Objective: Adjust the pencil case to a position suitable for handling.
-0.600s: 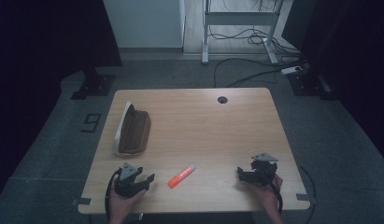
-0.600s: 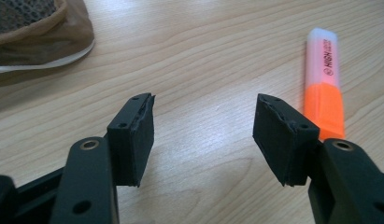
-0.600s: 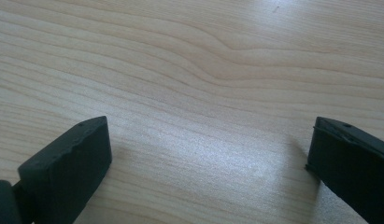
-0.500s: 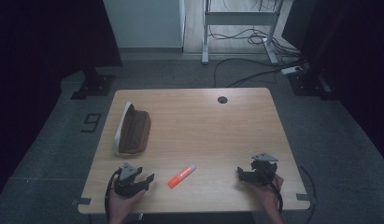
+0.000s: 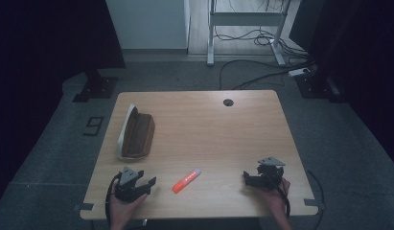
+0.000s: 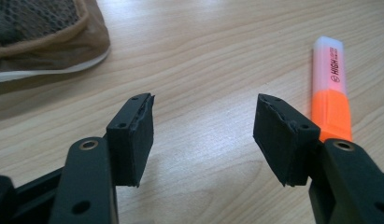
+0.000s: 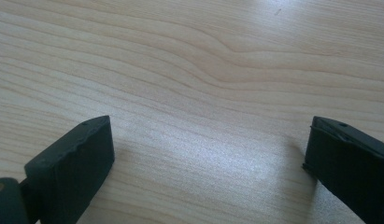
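Left gripper (image 6: 203,135) is sitting with jaws apart and empty beside the light, stiff, smooth orange plastic highlighter with a translucent cap (image 6: 330,91), best pinched across its mid-barrel; right gripper (image 7: 208,163) is resting wide and empty.

Light wood-grain tabletop (image 5: 204,124), rounded corners, cable grommet hole (image 5: 228,102) near far edge. Grey carpet floor (image 5: 60,158), a "9" marker (image 5: 93,126) taped left of the tabletop. Behind: white wall panel (image 5: 146,24), metal desk frame (image 5: 245,19) with tangled cables (image 5: 247,72) and a power strip (image 5: 298,72). Black curtains (image 5: 46,38) left and right, black stand base (image 5: 94,88) at left. Room dim; light falls mostly on the tabletop.
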`<state>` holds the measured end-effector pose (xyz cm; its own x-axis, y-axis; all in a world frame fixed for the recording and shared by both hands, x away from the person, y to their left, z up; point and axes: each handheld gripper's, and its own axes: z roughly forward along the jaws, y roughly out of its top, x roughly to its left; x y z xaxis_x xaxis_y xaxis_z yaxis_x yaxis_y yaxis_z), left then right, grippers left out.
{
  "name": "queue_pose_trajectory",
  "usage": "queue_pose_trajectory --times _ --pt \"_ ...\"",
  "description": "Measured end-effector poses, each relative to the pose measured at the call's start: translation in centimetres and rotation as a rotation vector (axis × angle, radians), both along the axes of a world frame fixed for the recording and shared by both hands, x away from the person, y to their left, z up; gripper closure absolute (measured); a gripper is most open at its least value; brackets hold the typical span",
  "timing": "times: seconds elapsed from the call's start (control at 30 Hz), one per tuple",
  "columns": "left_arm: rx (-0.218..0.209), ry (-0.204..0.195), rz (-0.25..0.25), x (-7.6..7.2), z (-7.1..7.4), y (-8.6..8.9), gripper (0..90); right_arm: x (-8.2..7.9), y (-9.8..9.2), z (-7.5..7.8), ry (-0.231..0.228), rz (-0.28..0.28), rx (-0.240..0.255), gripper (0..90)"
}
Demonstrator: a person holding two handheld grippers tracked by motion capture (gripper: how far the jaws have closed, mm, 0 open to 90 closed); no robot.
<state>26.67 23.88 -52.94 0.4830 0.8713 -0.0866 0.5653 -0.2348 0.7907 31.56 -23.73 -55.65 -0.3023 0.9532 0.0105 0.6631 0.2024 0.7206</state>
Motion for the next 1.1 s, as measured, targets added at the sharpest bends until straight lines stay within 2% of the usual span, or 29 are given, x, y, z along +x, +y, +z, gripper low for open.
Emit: queue_pose_trajectory --times 0.17,0.37,0.47,0.5,0.6,0.83,1.1 --pt "-0.020 -0.031 0.000 -0.3 0.7 -0.3 38.5 0.0 0.0 0.0 -0.003 0.004 0.003 2.7" --pt "-0.023 -0.046 -0.004 -0.3 1.5 -0.8 38.3 -0.2 0.0 0.0 -0.009 0.009 0.003 4.4" --pt "-0.057 -0.061 -0.001 -0.3 2.2 -1.1 38.3 -0.2 0.0 0.0 -0.009 0.009 0.005 4.9" --pt "-0.057 -0.061 -0.001 -0.3 2.2 -1.1 38.3 -0.2 0.0 0.0 -0.009 0.009 0.005 4.9" --pt "-0.114 -0.070 -0.016 0.0 2.9 -1.2 38.3 -0.2 0.0 0.0 -0.009 0.006 0.004 5.1" --pt "-0.115 -0.093 -0.009 0.5 4.0 -1.0 38.3 -0.2 -0.1 0.0 -0.014 0.002 0.005 6.4" --pt "-0.100 -0.100 0.034 0.6 4.8 0.1 37.4 -0.2 -0.1 0.1 -0.016 -0.006 0.006 7.8"
